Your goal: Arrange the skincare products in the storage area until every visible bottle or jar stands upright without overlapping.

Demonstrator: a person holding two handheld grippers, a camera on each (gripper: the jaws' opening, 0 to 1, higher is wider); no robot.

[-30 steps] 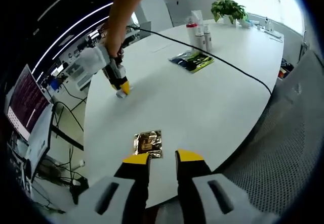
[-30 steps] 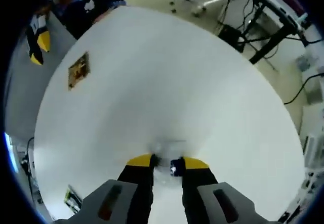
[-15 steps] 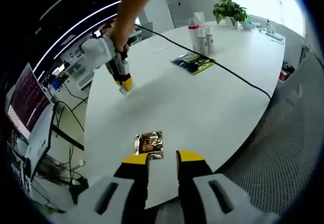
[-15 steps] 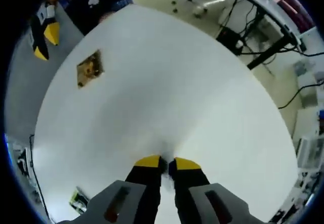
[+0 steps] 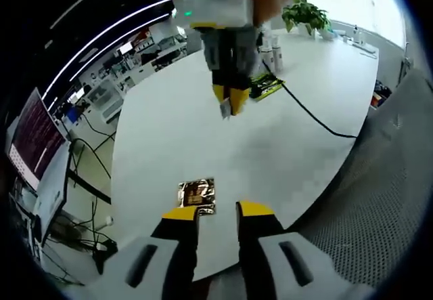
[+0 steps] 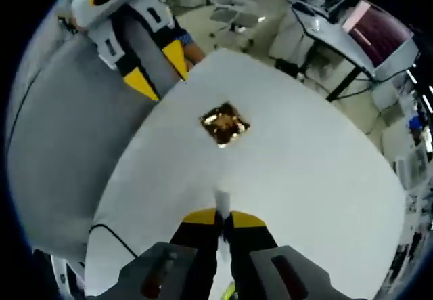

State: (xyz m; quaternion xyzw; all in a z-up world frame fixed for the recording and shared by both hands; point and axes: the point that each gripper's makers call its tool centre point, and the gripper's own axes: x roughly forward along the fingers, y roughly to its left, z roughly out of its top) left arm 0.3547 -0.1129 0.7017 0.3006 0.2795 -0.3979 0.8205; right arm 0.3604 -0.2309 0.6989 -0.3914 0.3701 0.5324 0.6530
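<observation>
Pinching a small white tube by its end, the right gripper holds it above the white round table. Light, stiff and slippery, it probably needs a firm mid-body grip. The left gripper hovers slightly parted, empty.

Open table: broad bare white stretch, left and middle.
Near edge: gold sachet.
Far right: black cable, green packet, bottles.

Foil sachet on table nr left claw; bottles far end.
</observation>
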